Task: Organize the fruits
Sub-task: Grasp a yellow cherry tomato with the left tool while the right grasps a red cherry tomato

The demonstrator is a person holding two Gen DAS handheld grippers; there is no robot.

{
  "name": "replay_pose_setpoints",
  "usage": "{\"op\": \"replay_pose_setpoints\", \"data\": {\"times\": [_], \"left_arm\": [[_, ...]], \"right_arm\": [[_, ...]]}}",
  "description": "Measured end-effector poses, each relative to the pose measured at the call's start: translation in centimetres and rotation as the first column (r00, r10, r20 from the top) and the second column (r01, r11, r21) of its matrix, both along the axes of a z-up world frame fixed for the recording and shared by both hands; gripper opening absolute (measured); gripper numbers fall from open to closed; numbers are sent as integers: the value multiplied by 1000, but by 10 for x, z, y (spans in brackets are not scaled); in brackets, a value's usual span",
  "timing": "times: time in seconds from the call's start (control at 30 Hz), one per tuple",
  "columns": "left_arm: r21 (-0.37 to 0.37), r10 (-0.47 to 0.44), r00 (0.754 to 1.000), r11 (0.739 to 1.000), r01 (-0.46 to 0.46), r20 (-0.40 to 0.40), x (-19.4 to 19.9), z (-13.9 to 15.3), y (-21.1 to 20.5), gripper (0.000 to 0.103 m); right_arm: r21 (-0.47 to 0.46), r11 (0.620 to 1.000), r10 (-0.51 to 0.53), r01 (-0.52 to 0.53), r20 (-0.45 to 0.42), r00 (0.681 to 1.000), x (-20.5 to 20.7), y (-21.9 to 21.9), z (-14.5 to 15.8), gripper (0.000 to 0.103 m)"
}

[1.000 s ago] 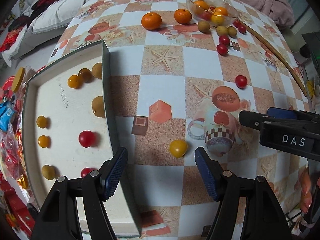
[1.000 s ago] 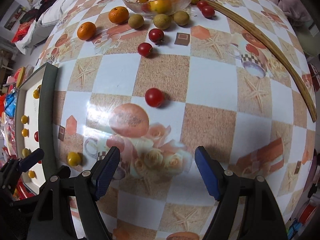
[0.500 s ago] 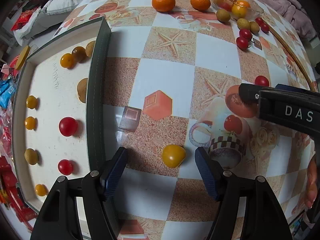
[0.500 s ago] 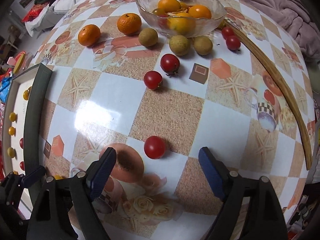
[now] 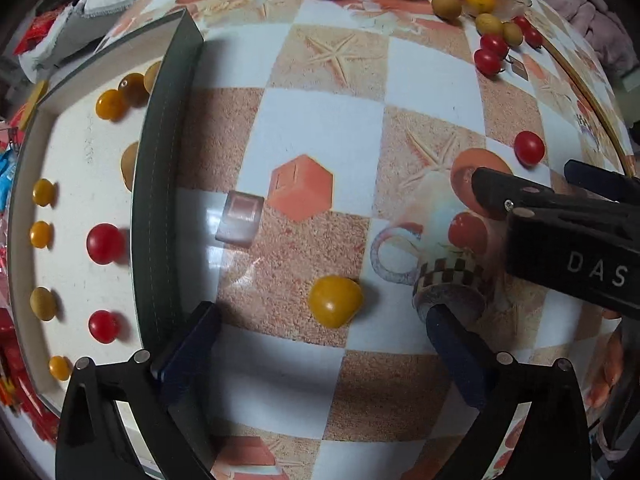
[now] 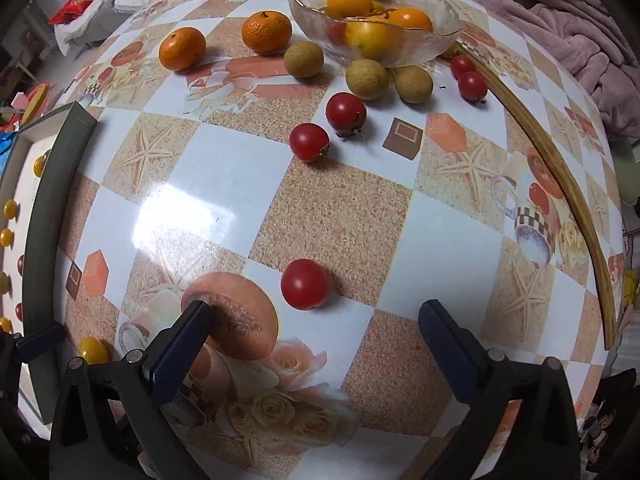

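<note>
My left gripper (image 5: 320, 332) is open, its fingers either side of a yellow cherry tomato (image 5: 335, 301) lying on the tablecloth just ahead. A tray (image 5: 156, 184) on the left holds several small yellow, red and brown fruits. My right gripper (image 6: 312, 332) is open, with a red cherry tomato (image 6: 305, 284) on the table just beyond its fingertips. The right gripper also shows at the right of the left wrist view (image 5: 560, 216). The yellow tomato shows low left in the right wrist view (image 6: 93, 350).
A glass bowl (image 6: 436, 38) with oranges stands at the far side. Around it lie two mandarins (image 6: 182, 48), brown longans (image 6: 367, 79) and more red tomatoes (image 6: 346, 112). A bamboo strip (image 6: 560, 176) curves along the right. A pink blanket (image 6: 560, 12) lies beyond.
Both grippers have moved forward and down. The yellow tomato now lies closer between the left fingers, and the red tomato closer to the right fingertips. Nothing has been gripped.
</note>
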State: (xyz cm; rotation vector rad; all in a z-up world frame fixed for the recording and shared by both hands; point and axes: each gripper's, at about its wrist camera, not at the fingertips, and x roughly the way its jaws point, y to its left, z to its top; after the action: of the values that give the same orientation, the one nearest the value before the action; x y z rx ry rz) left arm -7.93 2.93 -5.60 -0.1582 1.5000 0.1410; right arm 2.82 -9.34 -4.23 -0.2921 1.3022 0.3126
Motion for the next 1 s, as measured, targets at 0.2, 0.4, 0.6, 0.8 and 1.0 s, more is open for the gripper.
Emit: {"op": "replay_pose_setpoints", "data": {"times": [0.2,0.4,0.6,0.8,1.0], "left_arm": [[5,21,999,1000,-21,-32,3,-1,2,103],[5,-9,999,1000,9,44,13,19,-8,51],[-78,-5,996,997,12,89,22,36,-6,23],[-129,-27,992,991,43,121,20,67,-3,23],[-114,-19,993,993,33,115,7,93,3,23]], "right_arm": [[0,1000,-4,4,-34,999,-4,1,4,97],[23,998,66,-66,-5,998,-6,5,17,20],[200,980,14,3,-82,997,-3,-20,34,20],[220,975,12,11,-103,995,-12,-40,52,20],[236,972,38,-9,-119,992,-37,-43,72,20]]}}
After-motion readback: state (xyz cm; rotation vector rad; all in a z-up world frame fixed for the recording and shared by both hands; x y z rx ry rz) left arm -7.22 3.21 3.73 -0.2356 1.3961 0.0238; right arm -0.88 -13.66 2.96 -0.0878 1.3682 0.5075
